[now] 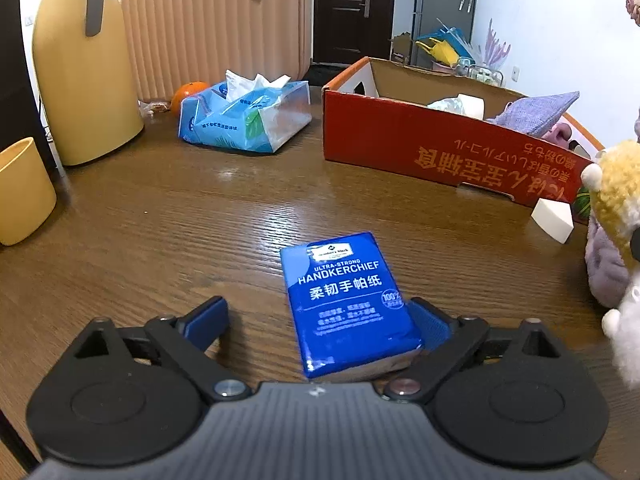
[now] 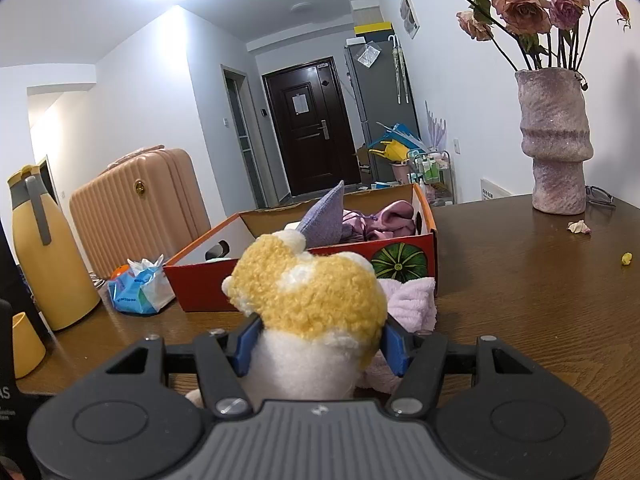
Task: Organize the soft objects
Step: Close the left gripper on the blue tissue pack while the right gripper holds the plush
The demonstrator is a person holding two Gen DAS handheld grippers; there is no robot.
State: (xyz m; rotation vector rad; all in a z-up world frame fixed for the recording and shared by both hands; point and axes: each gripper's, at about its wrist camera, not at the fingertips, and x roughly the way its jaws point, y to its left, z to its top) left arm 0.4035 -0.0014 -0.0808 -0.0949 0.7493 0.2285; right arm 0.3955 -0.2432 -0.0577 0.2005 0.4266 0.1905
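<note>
Operator: Status of my left gripper [image 1: 320, 322]?

Guide: Your jaws stand wide; the handkerchief pack [image 1: 347, 300] lies between them at lower centre, touching only the right pad.

Operator: And the right gripper [image 2: 322, 344]?

Guide: You are clamping the plush toy [image 2: 310, 304], centre frame, before the red box [image 2: 304, 288].

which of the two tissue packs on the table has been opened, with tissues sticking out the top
The light blue soft tissue pack at the far side, beside the orange; white tissues poke from its top. The dark blue handkerchief pack between the left gripper's jaws is sealed.
</note>
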